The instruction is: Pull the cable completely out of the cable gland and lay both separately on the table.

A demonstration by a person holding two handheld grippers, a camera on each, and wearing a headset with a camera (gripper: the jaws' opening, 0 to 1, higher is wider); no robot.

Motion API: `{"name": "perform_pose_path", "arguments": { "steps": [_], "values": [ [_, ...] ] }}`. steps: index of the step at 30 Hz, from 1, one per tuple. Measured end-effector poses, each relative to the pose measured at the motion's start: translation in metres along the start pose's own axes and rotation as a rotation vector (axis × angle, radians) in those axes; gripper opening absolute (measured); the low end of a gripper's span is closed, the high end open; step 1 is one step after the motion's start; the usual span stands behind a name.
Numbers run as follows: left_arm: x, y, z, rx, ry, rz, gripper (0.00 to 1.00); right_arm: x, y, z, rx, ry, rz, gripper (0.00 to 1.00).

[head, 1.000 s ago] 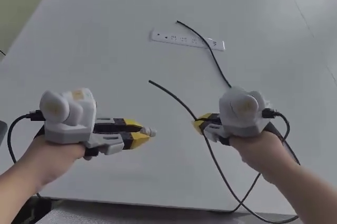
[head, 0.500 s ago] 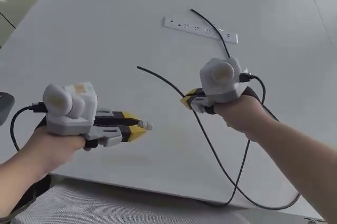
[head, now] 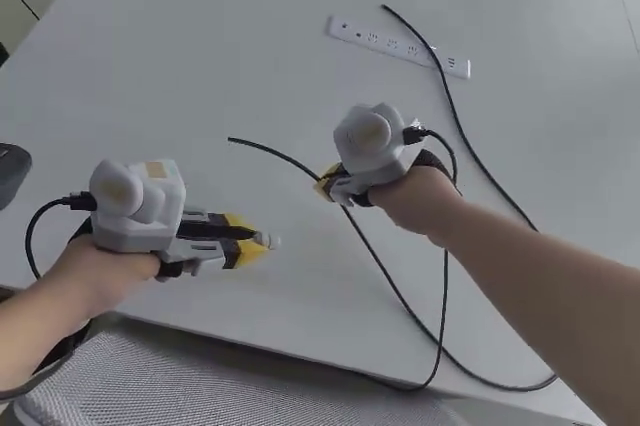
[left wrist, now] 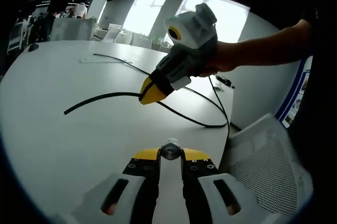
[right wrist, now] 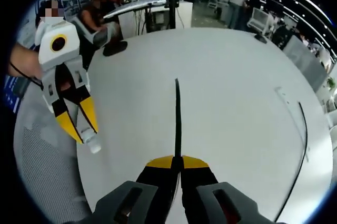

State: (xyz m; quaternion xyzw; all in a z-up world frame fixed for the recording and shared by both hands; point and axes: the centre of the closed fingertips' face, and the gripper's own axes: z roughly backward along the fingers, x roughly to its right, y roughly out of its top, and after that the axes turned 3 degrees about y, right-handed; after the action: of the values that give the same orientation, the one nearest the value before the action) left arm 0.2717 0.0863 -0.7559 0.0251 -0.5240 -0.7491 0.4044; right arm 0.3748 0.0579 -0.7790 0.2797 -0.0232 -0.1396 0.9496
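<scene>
The white table (head: 180, 36) runs away from you, and the long black cable (head: 275, 154) crosses its middle. One free end of the cable points to the left, and the rest trails back past your right forearm toward the near edge (whether the free end touches the tabletop I cannot tell). Your right gripper (head: 325, 188) sits right of centre over the table. Its jaws are closed tight on the cable a little way back from that free end. In the right gripper view the cable (right wrist: 177, 113) comes straight out from between the yellow tips (right wrist: 178, 161), and in the left gripper view the same grip shows from the side (left wrist: 145, 98). Your left gripper (head: 262, 242) is at the near left, by the near edge, pointing right toward the other gripper and well apart from it. Its jaws are drawn almost together, with only a slim gap left. A white power strip (head: 400, 46) lies at the far right with its own dark cord. The cable gland (left wrist: 171, 149), a small round pale piece, is pinched at the very tips of your left gripper, off the cable and with table showing between the two (head: 270, 241).
</scene>
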Motion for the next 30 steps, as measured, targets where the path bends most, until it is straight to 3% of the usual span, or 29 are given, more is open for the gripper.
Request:
{"name": "perform_pose_path", "arguments": {
  "steps": [10, 17, 30],
  "values": [
    [-0.011, -0.012, -0.005, -0.016, 0.021, -0.011, 0.15, -0.003, -0.001, -0.017, -0.003, -0.012, 0.001, 0.0],
    [-0.012, -0.022, -0.007, -0.031, 0.014, -0.019, 0.15, -0.006, 0.0, -0.023, 0.02, -0.031, 0.005, 0.0],
    [-0.013, -0.028, -0.009, -0.052, 0.015, -0.039, 0.15, -0.006, -0.003, -0.029, 0.015, -0.042, 0.005, 0.0]
  ]
}}
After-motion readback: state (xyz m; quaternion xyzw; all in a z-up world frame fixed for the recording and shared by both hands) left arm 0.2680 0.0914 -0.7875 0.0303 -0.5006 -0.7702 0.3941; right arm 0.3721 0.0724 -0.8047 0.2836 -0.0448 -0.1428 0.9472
